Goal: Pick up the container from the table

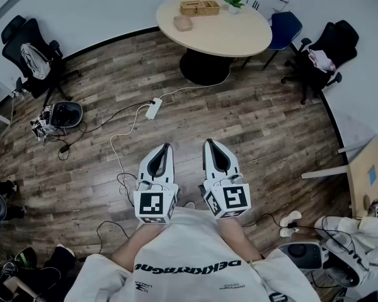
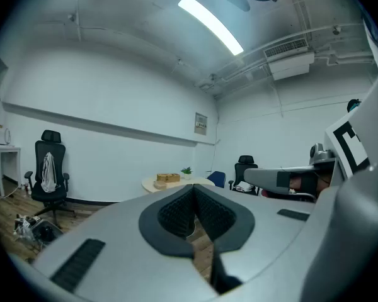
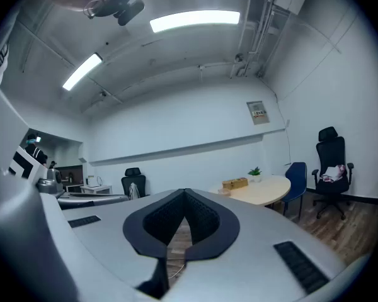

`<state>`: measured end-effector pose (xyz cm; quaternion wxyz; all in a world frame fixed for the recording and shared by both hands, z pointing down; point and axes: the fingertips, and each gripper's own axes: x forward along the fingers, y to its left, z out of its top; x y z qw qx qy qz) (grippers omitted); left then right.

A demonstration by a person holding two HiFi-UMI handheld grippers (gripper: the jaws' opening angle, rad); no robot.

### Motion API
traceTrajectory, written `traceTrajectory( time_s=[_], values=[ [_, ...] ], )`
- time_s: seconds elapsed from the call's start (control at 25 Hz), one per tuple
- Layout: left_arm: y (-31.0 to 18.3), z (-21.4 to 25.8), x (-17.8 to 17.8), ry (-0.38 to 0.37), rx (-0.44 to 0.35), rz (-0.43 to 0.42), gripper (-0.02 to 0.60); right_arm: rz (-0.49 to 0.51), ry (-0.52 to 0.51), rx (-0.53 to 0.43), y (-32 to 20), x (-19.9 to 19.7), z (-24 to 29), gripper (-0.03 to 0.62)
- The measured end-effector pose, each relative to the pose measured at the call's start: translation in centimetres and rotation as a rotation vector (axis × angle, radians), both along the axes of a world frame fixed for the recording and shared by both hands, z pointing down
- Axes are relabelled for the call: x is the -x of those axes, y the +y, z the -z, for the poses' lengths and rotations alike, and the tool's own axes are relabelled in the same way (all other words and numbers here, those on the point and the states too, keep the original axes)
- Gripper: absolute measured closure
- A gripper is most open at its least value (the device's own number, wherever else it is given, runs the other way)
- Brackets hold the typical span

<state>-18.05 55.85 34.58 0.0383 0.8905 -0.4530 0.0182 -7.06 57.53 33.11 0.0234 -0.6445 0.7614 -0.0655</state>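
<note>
Container (image 1: 183, 22) on far counter (image 1: 239, 38), well out of reach; left tongs (image 1: 167, 146) and right tongs (image 1: 208, 142) closed, empty, probably parked for the walk.

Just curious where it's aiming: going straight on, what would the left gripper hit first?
Probably the round table. The left gripper, shut and empty, points level across open wooden floor toward it. Whether it would strike the rim or pass just over the top is unclear from these views.
</note>
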Motion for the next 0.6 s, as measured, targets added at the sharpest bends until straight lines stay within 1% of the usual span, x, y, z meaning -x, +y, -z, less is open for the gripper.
traceTrajectory(
  time_s=[0.2,0.4,0.6],
  values=[
    [0.8,0.0,-1.7,-0.007,0.002,0.011,0.565,0.02,0.0,0.0,0.9,-1.7,0.0,0.562],
    [1.6,-1.0,-2.9,-0.017,0.01,0.024,0.565,0.041,-0.005,0.017,1.8,-2.9,-1.3,0.562],
    [0.6,-1.8,-4.1,-0.024,0.024,0.015,0.565,0.034,-0.012,0.045,0.8,-4.3,-2.3,0.562]
  ],
)
